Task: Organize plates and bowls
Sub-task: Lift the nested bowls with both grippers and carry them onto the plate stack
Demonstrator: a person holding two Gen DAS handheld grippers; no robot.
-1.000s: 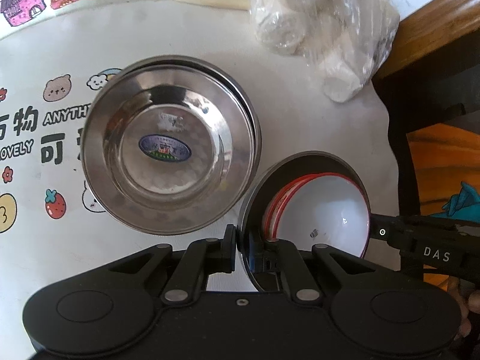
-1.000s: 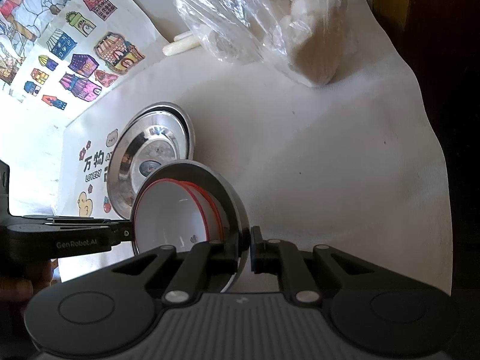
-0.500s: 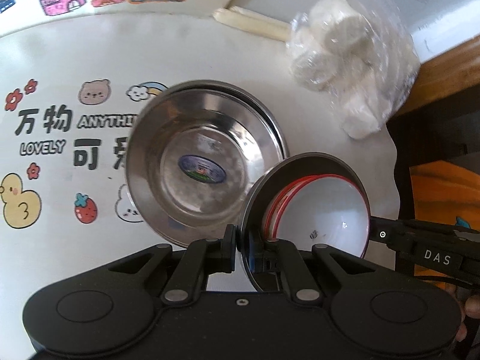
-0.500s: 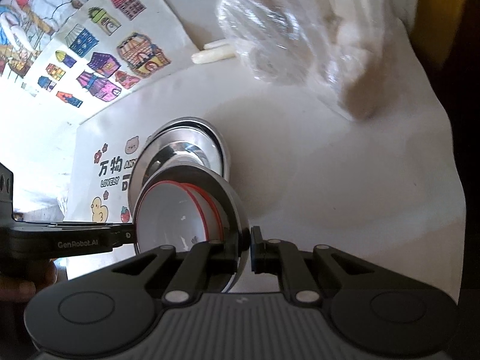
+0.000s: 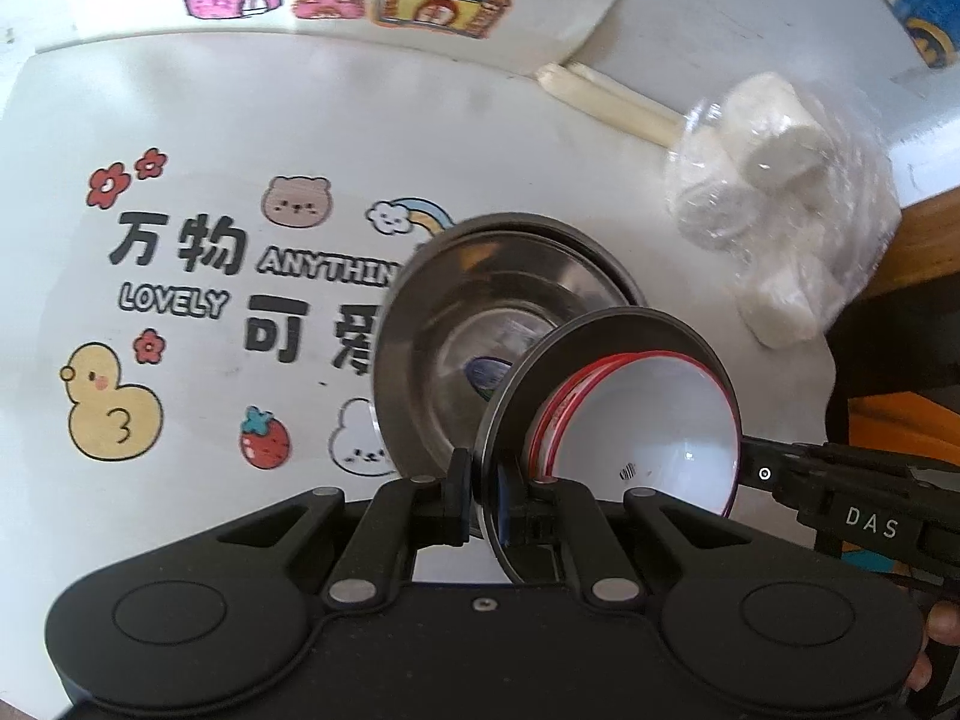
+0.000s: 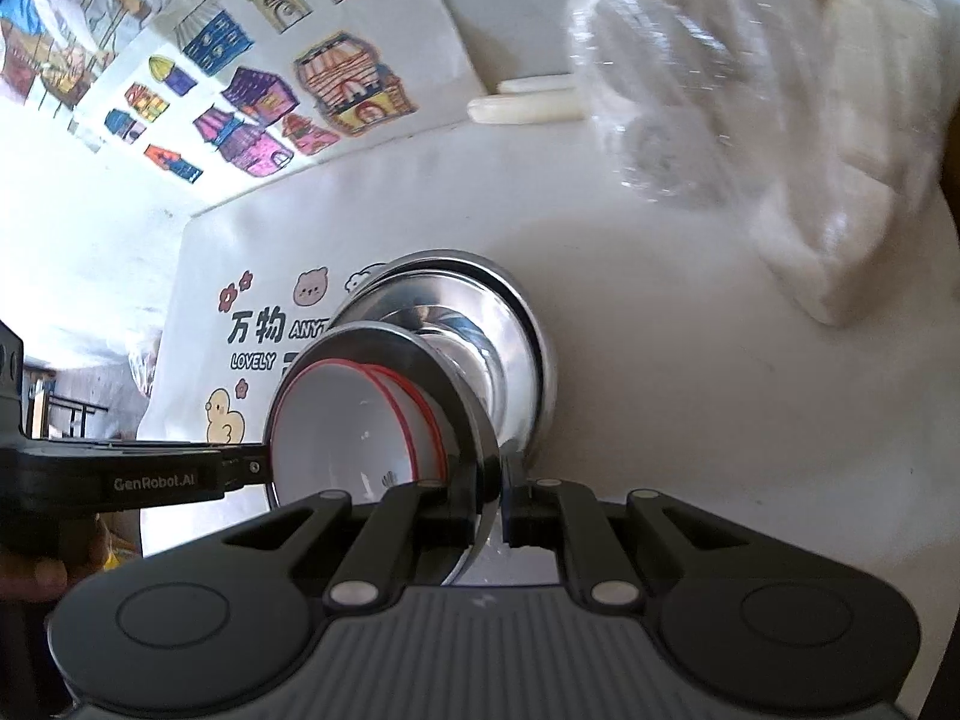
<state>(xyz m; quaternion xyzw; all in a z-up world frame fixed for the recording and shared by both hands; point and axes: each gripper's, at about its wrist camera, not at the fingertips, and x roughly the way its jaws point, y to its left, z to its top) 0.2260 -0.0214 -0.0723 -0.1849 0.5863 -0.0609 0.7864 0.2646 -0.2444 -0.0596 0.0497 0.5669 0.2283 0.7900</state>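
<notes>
A steel plate point(image 5: 606, 330) with white red-rimmed bowls point(image 5: 648, 420) stacked in it is held in the air between both grippers. My left gripper point(image 5: 485, 510) is shut on the plate's near rim. My right gripper point(image 6: 492, 510) is shut on the opposite rim; it also shows in the left wrist view point(image 5: 840, 492). The held plate point(image 6: 444, 378) and bowls point(image 6: 348, 426) hang just above a stack of steel plates point(image 5: 456, 324) on the table, also seen in the right wrist view point(image 6: 498, 312).
A white printed tablecloth point(image 5: 240, 180) covers the table. A clear bag of white rolls point(image 5: 780, 228) lies at the back right, next to two pale sticks point(image 5: 606, 102). The table's right edge point(image 5: 924, 222) drops to a dark area. Coloured drawings point(image 6: 252, 90) lie at the back.
Both grippers have carried the plate with bowls up and over the steel plate stack, which now sits partly behind the held plate. The grips are unchanged.
</notes>
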